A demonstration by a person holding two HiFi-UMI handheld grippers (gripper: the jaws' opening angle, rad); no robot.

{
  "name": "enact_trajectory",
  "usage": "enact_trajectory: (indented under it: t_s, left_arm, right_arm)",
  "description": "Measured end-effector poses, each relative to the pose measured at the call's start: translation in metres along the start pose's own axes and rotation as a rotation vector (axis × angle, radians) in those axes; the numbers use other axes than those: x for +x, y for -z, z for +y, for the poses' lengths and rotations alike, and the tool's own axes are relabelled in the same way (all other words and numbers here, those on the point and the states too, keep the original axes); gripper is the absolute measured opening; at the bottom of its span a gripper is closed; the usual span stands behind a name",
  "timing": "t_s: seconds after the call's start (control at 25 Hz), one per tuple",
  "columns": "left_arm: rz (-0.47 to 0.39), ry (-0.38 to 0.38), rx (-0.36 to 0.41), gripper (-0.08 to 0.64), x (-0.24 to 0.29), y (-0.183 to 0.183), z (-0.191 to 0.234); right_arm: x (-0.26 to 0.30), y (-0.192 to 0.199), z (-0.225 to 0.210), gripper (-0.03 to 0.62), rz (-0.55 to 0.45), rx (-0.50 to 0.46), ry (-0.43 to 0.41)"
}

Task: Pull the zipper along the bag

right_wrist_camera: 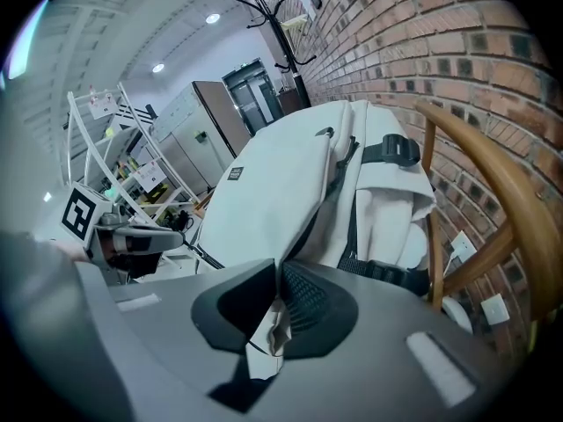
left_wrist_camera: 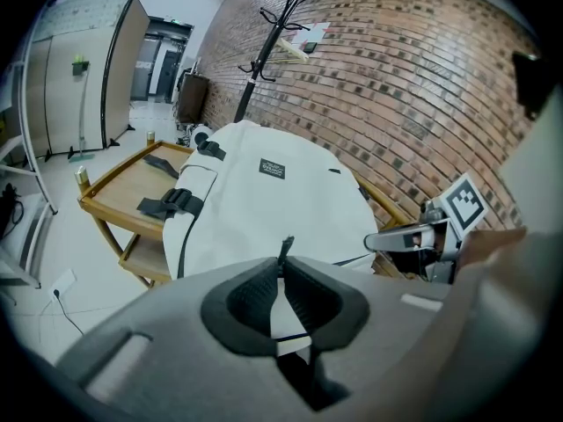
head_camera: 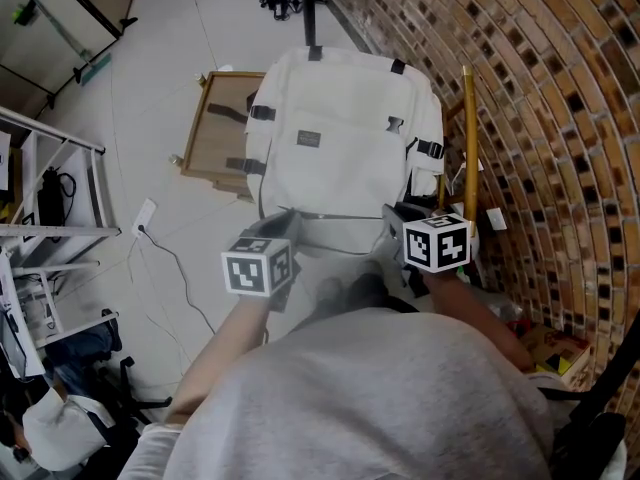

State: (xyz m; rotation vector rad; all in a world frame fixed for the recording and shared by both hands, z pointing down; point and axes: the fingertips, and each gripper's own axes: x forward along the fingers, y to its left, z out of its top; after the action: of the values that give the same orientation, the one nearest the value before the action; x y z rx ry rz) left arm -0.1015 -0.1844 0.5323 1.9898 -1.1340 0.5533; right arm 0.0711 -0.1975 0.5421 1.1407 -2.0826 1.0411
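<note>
A white backpack (head_camera: 340, 138) with black straps stands against a wooden chair by the brick wall. A dark zipper line (head_camera: 340, 215) runs across its near lower edge. My left gripper (head_camera: 285, 220) sits at the left end of that line. In the left gripper view, the left gripper (left_wrist_camera: 283, 266) is shut on the black zipper pull (left_wrist_camera: 284, 248), with white fabric between the pads. My right gripper (head_camera: 395, 216) is at the right end. In the right gripper view, the right gripper (right_wrist_camera: 278, 281) is shut on a fold of the bag's white fabric (right_wrist_camera: 268, 328).
A wooden tray table (head_camera: 215, 133) stands left of the bag. The chair's yellow wooden rail (head_camera: 469, 138) runs along the brick wall (head_camera: 560, 118). A black coat stand (left_wrist_camera: 264, 51) rises behind. Metal shelving (head_camera: 50, 198) and a floor cable (head_camera: 170, 258) lie left.
</note>
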Motion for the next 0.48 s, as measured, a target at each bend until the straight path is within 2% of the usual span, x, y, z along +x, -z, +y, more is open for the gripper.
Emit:
enact_trajectory:
  t_s: [0.48]
  left_arm:
    - [-0.021, -0.034, -0.032, 0.026, -0.007, -0.002, 0.02]
  right_arm:
    - [-0.001, 0.0, -0.002, 0.018, -0.003, -0.002, 0.031]
